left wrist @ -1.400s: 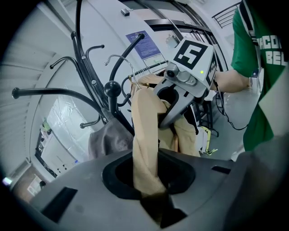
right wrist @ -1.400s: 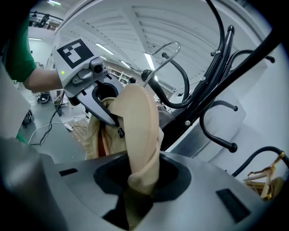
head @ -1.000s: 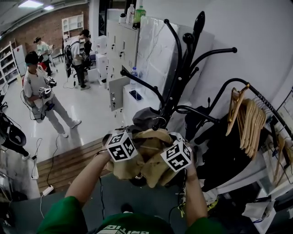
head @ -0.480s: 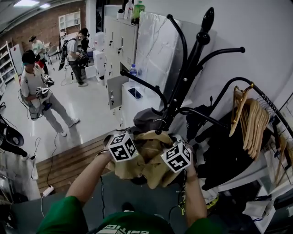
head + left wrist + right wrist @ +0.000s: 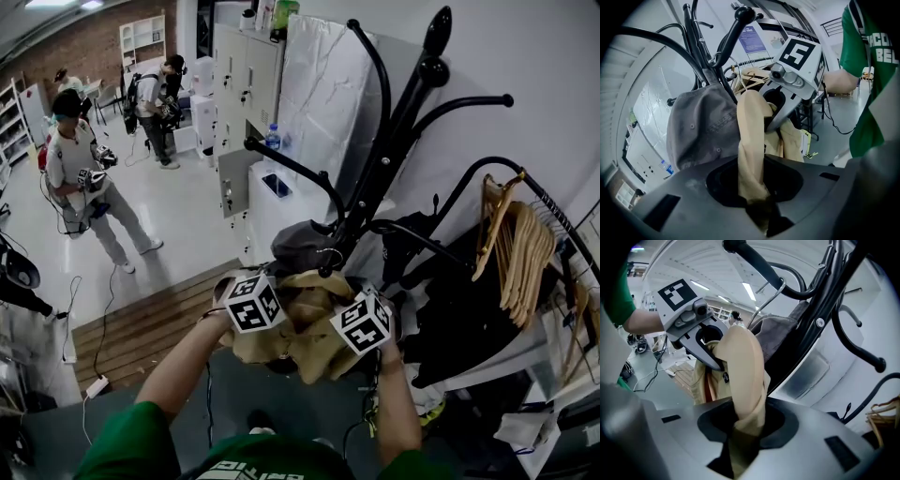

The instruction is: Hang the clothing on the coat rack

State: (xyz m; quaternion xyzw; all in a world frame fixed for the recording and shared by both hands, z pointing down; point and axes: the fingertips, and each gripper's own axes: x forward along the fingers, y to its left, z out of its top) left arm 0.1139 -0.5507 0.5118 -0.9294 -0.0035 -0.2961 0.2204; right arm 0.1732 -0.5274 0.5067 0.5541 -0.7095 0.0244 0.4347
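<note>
Clothing (image 5: pixel 305 328), a tan garment, hung bunched between the two grippers just below the arms of the rack (image 5: pixel 389 150). It lay close against a grey garment (image 5: pixel 300 246) draped on a lower arm. Against a second before, the rack's top sat a little higher and further right in the head view. The tan bundle and both marker cubes had hardly shifted. A person (image 5: pixel 80 173) on the pale floor behind had drifted slightly up the frame. Both forearms reached forward from the bottom edge, the left arm (image 5: pixel 178 361) slanting in from the lower left and the right arm (image 5: pixel 398 412) running almost straight up. The grippers faced each other across the bundle, cubes side by side. The left gripper (image 5: pixel 757 208) was clamped on a twisted fold of the tan cloth, which rose straight out of its jaws. The right gripper (image 5: pixel 740 451) was likewise pinched on another thick fold. Neither grip had changed. A wire hanger hook (image 5: pixel 771 296) curved just beneath one rack arm. Whether it touched could not be told.
</note>
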